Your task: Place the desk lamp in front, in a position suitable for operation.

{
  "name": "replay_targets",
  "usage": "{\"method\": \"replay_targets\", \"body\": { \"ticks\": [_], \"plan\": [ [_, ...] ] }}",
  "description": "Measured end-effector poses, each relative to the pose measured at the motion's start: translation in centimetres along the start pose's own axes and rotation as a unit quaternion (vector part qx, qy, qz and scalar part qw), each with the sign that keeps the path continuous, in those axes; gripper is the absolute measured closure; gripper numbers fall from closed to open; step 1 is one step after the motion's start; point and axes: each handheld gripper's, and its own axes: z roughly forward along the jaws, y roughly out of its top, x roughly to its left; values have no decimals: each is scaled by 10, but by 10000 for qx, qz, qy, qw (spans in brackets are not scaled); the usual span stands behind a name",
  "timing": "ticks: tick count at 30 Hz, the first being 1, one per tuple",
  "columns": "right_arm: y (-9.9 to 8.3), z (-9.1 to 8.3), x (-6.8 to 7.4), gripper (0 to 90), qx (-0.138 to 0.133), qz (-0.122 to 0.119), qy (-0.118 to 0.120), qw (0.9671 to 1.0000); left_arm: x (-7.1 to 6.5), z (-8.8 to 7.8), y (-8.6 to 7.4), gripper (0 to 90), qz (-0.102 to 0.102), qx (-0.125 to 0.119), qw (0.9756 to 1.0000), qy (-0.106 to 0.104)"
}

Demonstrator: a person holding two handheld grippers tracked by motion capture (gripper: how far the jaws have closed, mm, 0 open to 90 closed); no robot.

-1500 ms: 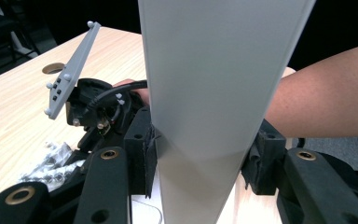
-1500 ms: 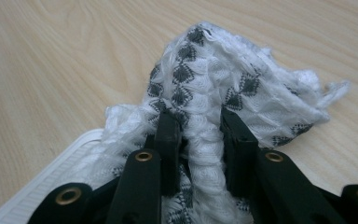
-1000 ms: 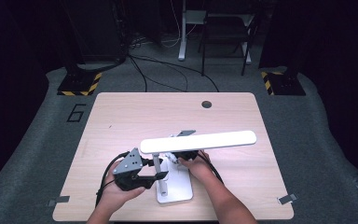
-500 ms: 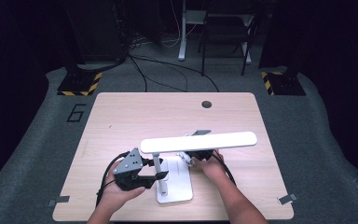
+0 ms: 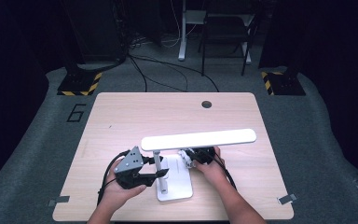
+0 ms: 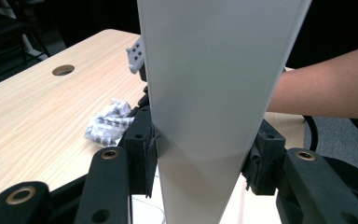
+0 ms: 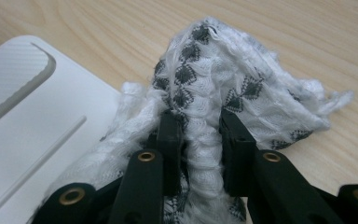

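- A pale wood-grain table (image 5: 121,121) with a round cable hole is set on grey carpet in a dark room.
- A white desk lamp (image 5: 198,139) is stood near the front edge; its long flat bar head runs left to right.
- The lamp's upright is clamped by the left tongs (image 5: 161,173).
- A crumpled white-and-grey woven cloth (image 7: 223,79) is pinched by the right tongs (image 7: 199,122) beside the lamp's flat base (image 7: 23,126).

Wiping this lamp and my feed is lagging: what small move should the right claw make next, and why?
Probably sweep the cloth back onto the lamp base. The right claw is shut on the bunched cloth, which sits mostly on the table at the base's edge, while the left claw braces the lamp head.
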Motion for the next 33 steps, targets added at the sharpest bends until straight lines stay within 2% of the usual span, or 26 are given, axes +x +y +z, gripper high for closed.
{"method": "replay_targets", "body": {
  "ticks": [3,6,14,18,23,33],
  "plan": [
    [-4,-3,4,734,-9,-66,-72,10000,-1,1,0,533,-13,-4,10000,36],
    [-8,-7,6,736,6,-23,-26,10000,-1,1,0,534,-10,0,10000,42],
    [-21,-20,16,736,-29,-209,-5,9998,-1,1,0,533,-11,0,10000,38],
    [-30,-28,22,737,-26,-210,110,9997,-2,1,0,533,-12,-2,10000,37],
    [-41,-40,31,736,-2,-331,184,9993,-2,1,0,533,-9,12,10000,36],
    [-69,-66,49,736,-54,-348,399,9986,-2,2,0,533,7,1,10000,58]
  ]
}}
